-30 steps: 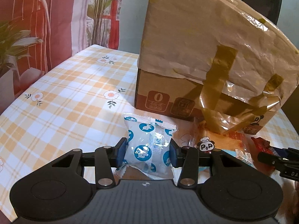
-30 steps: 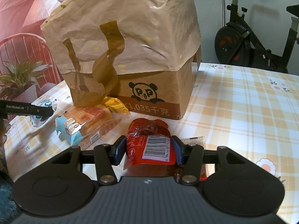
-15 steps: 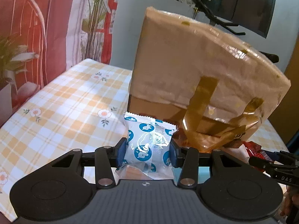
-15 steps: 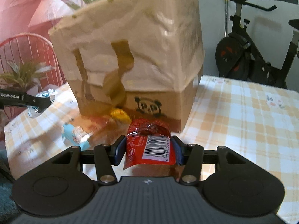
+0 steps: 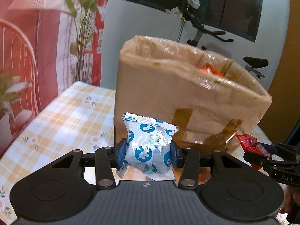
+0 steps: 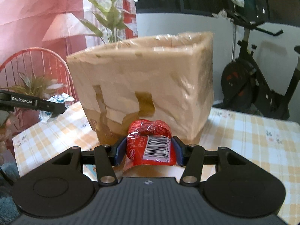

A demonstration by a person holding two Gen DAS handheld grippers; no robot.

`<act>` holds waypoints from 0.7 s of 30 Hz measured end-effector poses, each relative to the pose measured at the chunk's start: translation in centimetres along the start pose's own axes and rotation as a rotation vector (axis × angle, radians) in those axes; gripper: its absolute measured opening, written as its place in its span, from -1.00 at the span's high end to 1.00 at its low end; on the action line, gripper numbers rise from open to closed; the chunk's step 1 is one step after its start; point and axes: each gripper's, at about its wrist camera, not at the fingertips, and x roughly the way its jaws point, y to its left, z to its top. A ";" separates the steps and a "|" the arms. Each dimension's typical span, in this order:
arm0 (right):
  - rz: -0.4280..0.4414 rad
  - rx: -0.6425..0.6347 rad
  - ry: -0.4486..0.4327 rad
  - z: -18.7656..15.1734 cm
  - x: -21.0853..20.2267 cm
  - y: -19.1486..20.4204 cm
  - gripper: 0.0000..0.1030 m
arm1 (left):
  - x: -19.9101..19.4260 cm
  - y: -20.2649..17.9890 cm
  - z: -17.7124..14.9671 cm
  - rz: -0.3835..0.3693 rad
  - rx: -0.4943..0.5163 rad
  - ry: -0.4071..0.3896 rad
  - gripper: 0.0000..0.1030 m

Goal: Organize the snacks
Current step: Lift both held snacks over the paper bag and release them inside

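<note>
L tongs (image 5: 148,154) pinch a white-and-blue snack packet (image 5: 149,148), held in front of the paper-lined cardboard box (image 5: 187,101) on the checked table (image 5: 61,120). R tongs (image 6: 149,152) pinch a red snack packet (image 6: 151,143) w/ barcode facing up, just before the same box; orange packets (image 5: 211,71) visible inside.

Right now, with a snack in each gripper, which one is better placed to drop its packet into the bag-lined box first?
Probably the left gripper. Its view already looks over the box rim onto orange packets inside, with the blue-and-white packet gripped. The right gripper, holding the red packet, sees only the outer wall.
</note>
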 end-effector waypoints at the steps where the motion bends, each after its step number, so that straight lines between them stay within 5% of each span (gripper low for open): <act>1: 0.002 -0.005 -0.009 0.3 -0.2 0.1 -0.05 | -0.2 -0.1 0.1 -0.001 0.002 -0.005 0.06; 13: 0.039 -0.067 -0.072 2.9 -1.8 1.5 -0.05 | -2.6 -0.9 1.7 -0.026 0.008 -0.054 0.06; 21: 0.103 -0.081 -0.211 7.8 -4.9 2.2 -0.05 | -4.0 -2.9 6.2 -0.065 0.064 -0.163 0.06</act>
